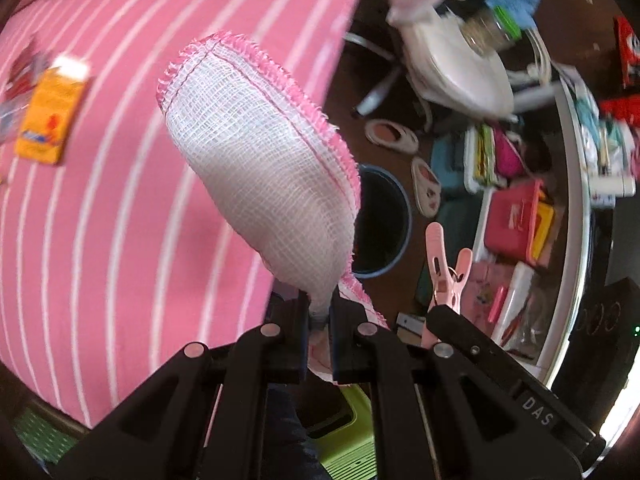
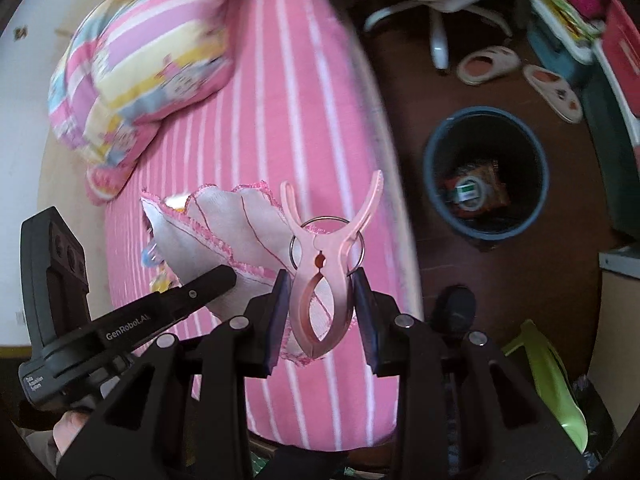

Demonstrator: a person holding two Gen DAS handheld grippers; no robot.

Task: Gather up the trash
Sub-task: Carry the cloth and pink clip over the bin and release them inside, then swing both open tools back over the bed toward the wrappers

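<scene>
Presently, left gripper (image 1: 319, 312) clenched on a pink-edged gauze cloth (image 1: 256, 152), right gripper (image 2: 320, 296) grasping a pink clothes peg (image 2: 322, 276) — both over the striped bed (image 2: 280, 80), bin (image 2: 436, 184) nearby.

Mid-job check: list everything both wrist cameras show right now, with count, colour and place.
gauze cloth: one, white with pink edging, pinched in left gripper
clothes peg: one, pink, clamped in right gripper
trash bin: one, dark blue-grey, on floor beside bed, wrappers inside
bed cover: one, pink with white stripes
pillow: one, pink, yellow and blue, on bed
orange carton: one, on bed
slippers: two, cream, on floor
chair: one, white
left gripper: black, shut
right gripper: black, shut
</scene>
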